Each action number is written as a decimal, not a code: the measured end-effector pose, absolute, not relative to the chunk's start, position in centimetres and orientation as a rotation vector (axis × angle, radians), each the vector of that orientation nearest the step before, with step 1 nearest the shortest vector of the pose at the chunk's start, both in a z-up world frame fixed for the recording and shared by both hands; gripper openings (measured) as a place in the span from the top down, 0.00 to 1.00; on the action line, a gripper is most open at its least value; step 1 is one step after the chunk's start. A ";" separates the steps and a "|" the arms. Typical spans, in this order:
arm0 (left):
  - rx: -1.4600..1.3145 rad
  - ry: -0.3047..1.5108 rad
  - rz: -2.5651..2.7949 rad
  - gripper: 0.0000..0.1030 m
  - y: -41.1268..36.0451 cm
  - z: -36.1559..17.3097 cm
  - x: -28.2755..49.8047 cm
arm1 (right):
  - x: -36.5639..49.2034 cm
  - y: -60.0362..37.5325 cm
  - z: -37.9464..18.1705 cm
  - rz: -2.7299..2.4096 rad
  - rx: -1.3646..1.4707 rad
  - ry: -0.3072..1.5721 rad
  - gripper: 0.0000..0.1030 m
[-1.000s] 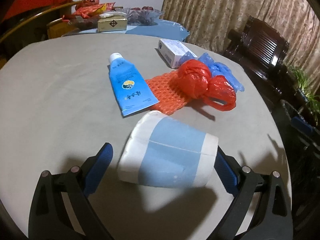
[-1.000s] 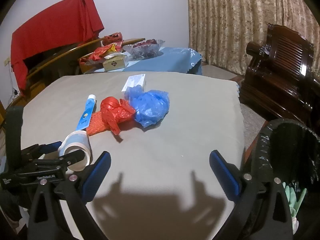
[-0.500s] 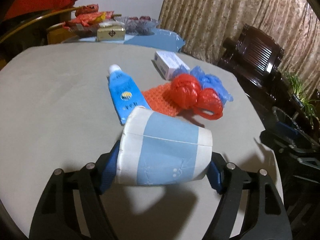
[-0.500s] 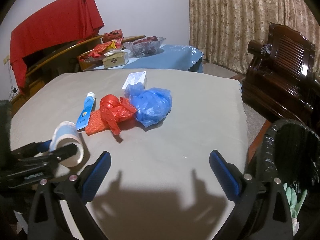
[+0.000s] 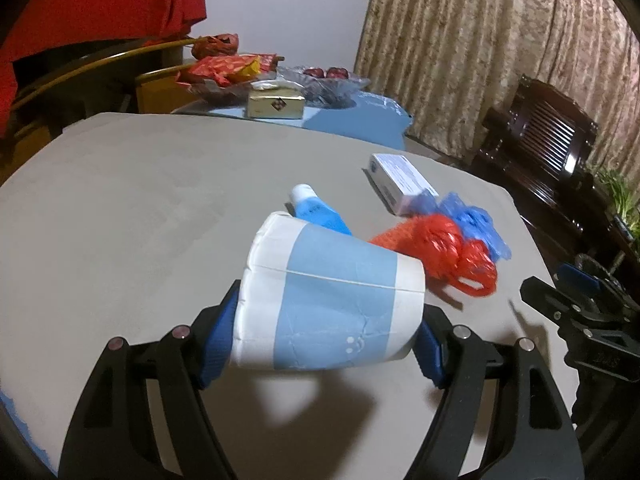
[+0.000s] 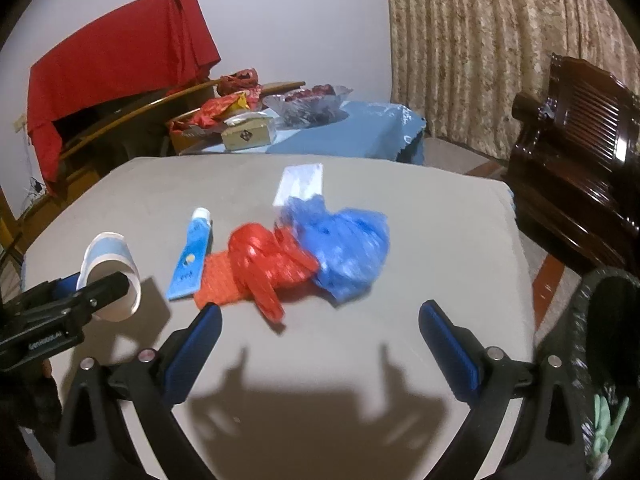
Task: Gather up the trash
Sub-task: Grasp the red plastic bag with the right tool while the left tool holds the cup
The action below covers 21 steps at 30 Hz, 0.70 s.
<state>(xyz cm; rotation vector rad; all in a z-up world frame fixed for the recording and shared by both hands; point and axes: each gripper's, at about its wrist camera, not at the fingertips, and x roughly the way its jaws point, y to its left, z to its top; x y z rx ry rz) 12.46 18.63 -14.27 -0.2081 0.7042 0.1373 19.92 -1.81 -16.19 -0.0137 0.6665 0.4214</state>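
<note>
Now the left gripper [image 5: 326, 340] has lifted the paper cup [image 5: 330, 300] higher off the gray table [image 5: 140, 208] than a moment ago. It squeezes the cup sideways between its blue pads, and the cup's shadow falls on the table below. The right gripper [image 6: 320, 344] has stayed wide apart with nothing in it, but it has come closer to the red bag [image 6: 268, 256] and blue bag [image 6: 344, 248]. A blue tube [image 6: 190, 256] and a small box [image 6: 300, 184] lie beside them. The black trash bin [image 6: 608, 344] stands at the table's right edge. Writing on the tube is too blurry to read.
</note>
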 end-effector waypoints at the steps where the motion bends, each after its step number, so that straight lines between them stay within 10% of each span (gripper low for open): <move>1: -0.209 0.702 0.142 0.29 18.8 -14.1 12.6 | 20.1 -1.4 -16.2 0.425 -0.017 0.662 0.10; 11: -0.211 0.692 0.171 0.29 20.4 -13.9 12.8 | 22.1 2.1 -17.8 0.450 -0.049 0.711 0.29; 21: -0.220 0.698 0.185 0.29 21.0 -13.9 12.7 | 22.7 3.6 -19.0 0.520 -0.060 0.772 0.74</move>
